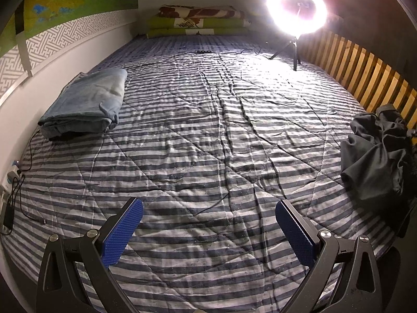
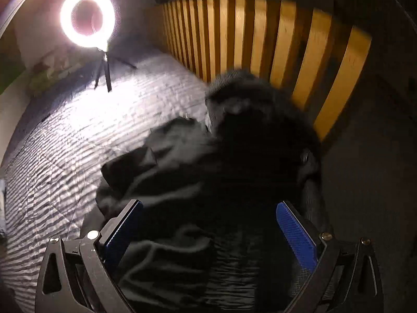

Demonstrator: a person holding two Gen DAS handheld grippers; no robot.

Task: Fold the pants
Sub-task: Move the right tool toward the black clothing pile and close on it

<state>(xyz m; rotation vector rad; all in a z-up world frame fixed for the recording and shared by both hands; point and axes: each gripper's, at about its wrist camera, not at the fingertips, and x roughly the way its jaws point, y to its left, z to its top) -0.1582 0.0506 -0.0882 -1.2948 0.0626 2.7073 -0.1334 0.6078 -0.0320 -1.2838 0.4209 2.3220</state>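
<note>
A crumpled heap of dark grey pants [image 1: 375, 156] lies at the right edge of the striped bed, against the wooden slats. In the right wrist view the same dark pants [image 2: 208, 172] fill the middle of the frame, bunched and blurred. My right gripper [image 2: 208, 208] hovers just over the heap, open, with dark cloth showing between its blue pads [image 2: 294, 232] but not pinched. My left gripper [image 1: 208, 208] is open over bare bedspread near the front edge, well left of the pants, holding nothing.
A folded light blue garment [image 1: 86, 104] rests at the left by the wall. The striped quilt [image 1: 208, 120] covers the bed. A lit ring light [image 1: 297, 7] on a tripod stands at the far right. Wooden slats [image 1: 365, 78] line the right side. Cables and chargers [image 1: 13, 182] lie at the left edge.
</note>
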